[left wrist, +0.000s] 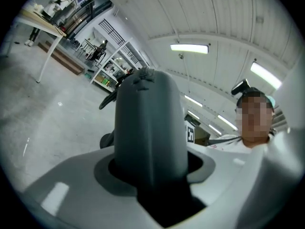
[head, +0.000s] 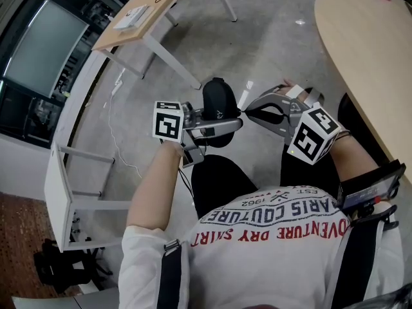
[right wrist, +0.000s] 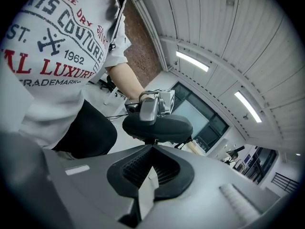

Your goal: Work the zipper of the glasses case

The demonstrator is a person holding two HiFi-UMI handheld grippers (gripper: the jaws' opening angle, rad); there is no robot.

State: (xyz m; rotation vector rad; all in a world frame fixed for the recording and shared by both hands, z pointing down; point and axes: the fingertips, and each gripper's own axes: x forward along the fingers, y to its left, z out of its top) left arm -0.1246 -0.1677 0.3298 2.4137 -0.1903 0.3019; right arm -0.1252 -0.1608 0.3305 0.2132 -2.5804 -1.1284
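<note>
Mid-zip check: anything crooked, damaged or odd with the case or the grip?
Nothing stands out. The glasses case looks intact, clamped in the left gripper in mid-air, and the right gripper is shut at the case's edge. Finer detail is too small to judge.

Glasses case [head: 217, 102] in left tongs [head: 233, 123] (right tongs [head: 250, 113] just beside)

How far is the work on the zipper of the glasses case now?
Done: the left gripper clamps the glasses case. In hand: the right gripper, shut, meets the case's edge; the pull is too small to see. Left: the case looks closed, so unzipping probably remains.
</note>
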